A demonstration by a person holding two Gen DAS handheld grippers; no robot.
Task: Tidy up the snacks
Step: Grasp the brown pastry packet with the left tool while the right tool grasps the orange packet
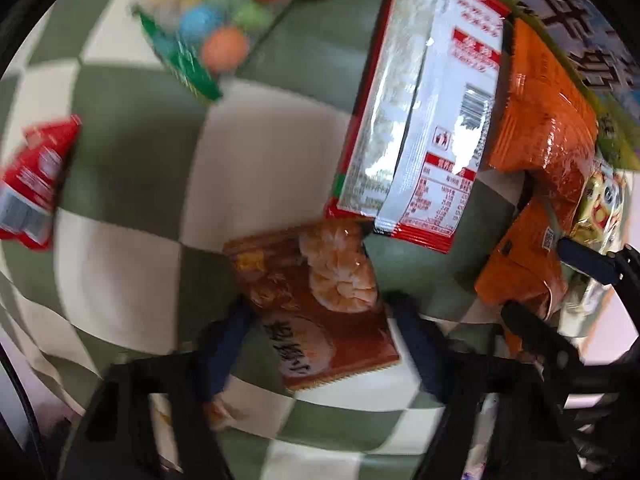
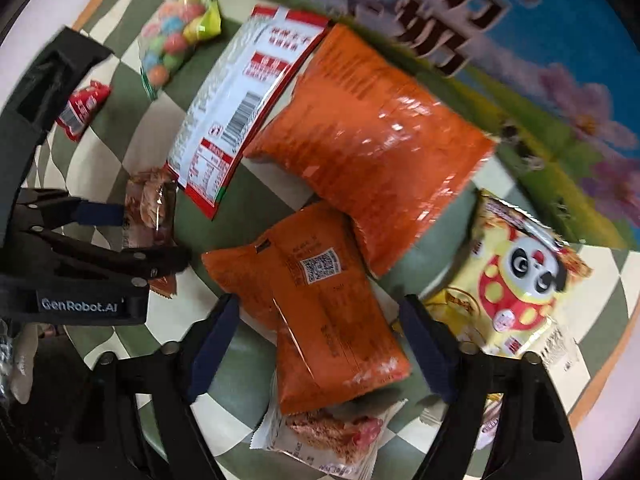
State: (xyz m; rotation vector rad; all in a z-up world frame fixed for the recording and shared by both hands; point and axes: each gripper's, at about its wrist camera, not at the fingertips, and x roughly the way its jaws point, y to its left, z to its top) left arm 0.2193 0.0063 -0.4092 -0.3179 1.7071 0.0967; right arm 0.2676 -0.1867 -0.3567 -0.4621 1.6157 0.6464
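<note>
Snack packets lie on a green and white checked cloth [image 1: 132, 280]. My left gripper [image 1: 320, 320] is open, its fingers on either side of a brown biscuit packet [image 1: 320, 300]; it also shows in the right wrist view [image 2: 150, 216]. My right gripper [image 2: 320, 316] is open astride a small orange packet [image 2: 320, 300], which lies partly on a white-wrapped cake [image 2: 324, 436]. A large orange bag [image 2: 372, 136], a red and white packet [image 2: 244, 108] and a yellow panda packet [image 2: 516, 280] lie around it.
A bag of coloured candy balls [image 1: 212, 12] and a small red packet [image 1: 36, 184] lie to the left. A large printed box [image 2: 500, 20] stands behind the snacks. The table's orange rim [image 2: 600, 380] runs at the right.
</note>
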